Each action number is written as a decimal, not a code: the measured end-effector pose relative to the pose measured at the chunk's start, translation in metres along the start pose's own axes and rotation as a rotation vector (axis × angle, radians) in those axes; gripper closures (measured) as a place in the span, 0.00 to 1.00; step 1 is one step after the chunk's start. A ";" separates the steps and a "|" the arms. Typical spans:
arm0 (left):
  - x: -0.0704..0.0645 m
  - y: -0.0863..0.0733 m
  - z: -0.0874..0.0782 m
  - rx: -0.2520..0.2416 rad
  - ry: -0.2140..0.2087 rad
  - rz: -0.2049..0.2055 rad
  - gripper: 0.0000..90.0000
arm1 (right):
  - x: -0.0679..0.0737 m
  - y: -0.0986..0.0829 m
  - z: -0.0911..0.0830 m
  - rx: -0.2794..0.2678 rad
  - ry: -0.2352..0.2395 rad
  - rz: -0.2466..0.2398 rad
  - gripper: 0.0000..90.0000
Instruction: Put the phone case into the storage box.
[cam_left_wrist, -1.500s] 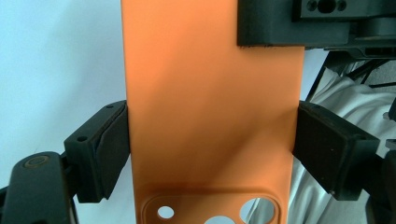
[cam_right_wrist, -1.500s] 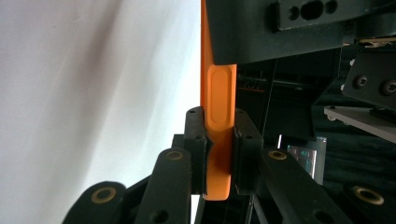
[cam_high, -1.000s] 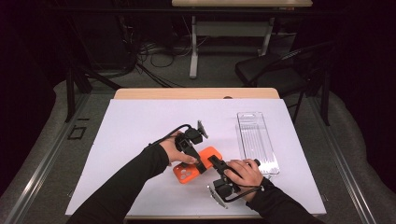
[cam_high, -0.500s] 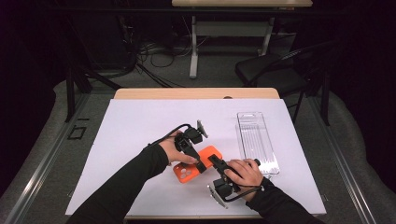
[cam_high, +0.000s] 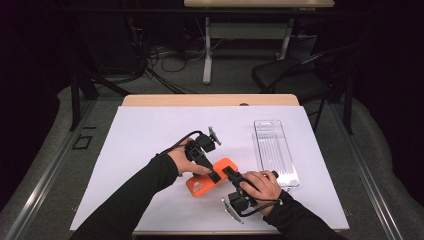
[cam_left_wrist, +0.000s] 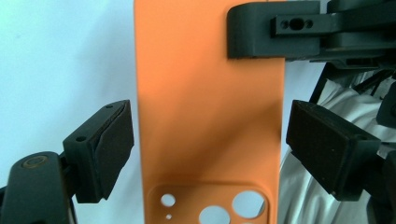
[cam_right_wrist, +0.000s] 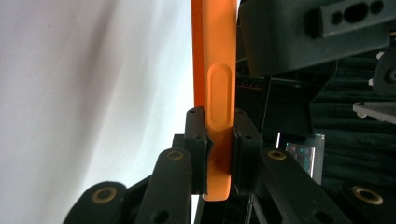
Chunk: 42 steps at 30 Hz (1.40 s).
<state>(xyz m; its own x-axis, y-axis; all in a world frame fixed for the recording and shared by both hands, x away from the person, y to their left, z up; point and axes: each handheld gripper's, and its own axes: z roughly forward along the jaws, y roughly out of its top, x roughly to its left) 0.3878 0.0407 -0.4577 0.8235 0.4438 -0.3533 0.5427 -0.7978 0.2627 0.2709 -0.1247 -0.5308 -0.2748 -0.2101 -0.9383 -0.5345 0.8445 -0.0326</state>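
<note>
An orange phone case (cam_high: 206, 183) with camera cut-outs lies low over the white table (cam_high: 145, 130) near its front edge. My right gripper (cam_right_wrist: 218, 154) is shut on one long edge of the orange case (cam_right_wrist: 212, 56), with the side-button bump just above its pads. My left gripper (cam_left_wrist: 208, 144) is open and straddles the case's (cam_left_wrist: 210, 84) width, each pad close beside a long edge. In the high view the left gripper (cam_high: 214, 175) comes in from the upper left and the right gripper (cam_high: 228, 173) from the lower right, meeting over the case.
A clear plastic tray (cam_high: 274, 150) lies on the table to the right of both hands. A wooden table edge (cam_high: 210, 100) runs along the back. A dark chair (cam_high: 295, 75) and cables stand on the floor beyond.
</note>
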 end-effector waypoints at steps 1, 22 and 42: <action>0.000 -0.001 -0.001 -0.001 -0.001 -0.004 0.17 | 0.000 0.000 0.000 0.000 0.001 0.001 0.90; 0.019 -0.019 -0.014 -0.066 0.082 -0.062 0.17 | -0.001 -0.003 -0.002 0.014 0.011 0.010 0.90; 0.025 -0.026 -0.023 -0.249 0.218 -0.046 0.20 | -0.004 -0.005 -0.002 0.009 0.002 0.054 0.90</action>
<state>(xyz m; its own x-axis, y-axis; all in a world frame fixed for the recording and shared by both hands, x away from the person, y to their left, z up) 0.3976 0.0821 -0.4531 0.7984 0.5757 -0.1766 0.5820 -0.6625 0.4717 0.2733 -0.1292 -0.5262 -0.3048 -0.1647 -0.9381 -0.5115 0.8592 0.0153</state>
